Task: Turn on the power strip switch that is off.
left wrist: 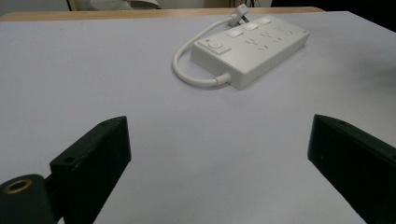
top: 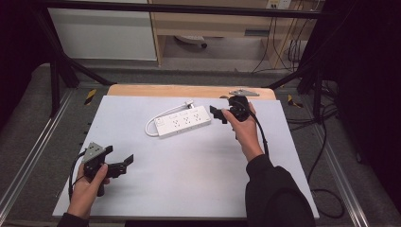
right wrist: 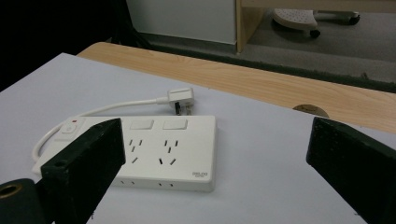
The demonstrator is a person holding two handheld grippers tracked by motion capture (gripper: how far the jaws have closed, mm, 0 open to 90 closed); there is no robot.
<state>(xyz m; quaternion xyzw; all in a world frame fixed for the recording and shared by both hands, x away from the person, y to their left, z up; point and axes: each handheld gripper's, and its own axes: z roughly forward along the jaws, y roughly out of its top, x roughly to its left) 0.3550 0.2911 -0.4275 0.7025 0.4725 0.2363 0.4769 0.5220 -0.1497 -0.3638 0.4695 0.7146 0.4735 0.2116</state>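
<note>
While held just off the right-hand end of the white power strip (top: 183, 121), right hand-held gripper (top: 218, 115) stood with jaws wide and nothing between them. Left hand-held gripper (top: 121, 158) likewise wide and empty, well short of the strip, low over the white desk (top: 189, 175). Strip lay flat ahead of both grippers, nearer the right one, with its short cable (top: 156, 120) looped round the far-left end and its plug (right wrist: 182, 99) resting just behind the body.

Judged a release or re-approach at the strip's end. Best done by keeping the jaws level with the desk, lining them up across the strip's narrow width, and closing on the solid casing rather than the cable loop; left gripper best brought closer to steady the switch end so the strip would not pivot.

From the right gripper view: socket holes, two rocker switches (right wrist: 141, 124) and the plug's pins, plus the wooden edge (right wrist: 261, 79) beyond the white sheet. From the left gripper view: the red-marked main switch (left wrist: 215, 45) and the cable's exit from the casing. From the high view alone: both hands and their spacing from the strip.
</note>
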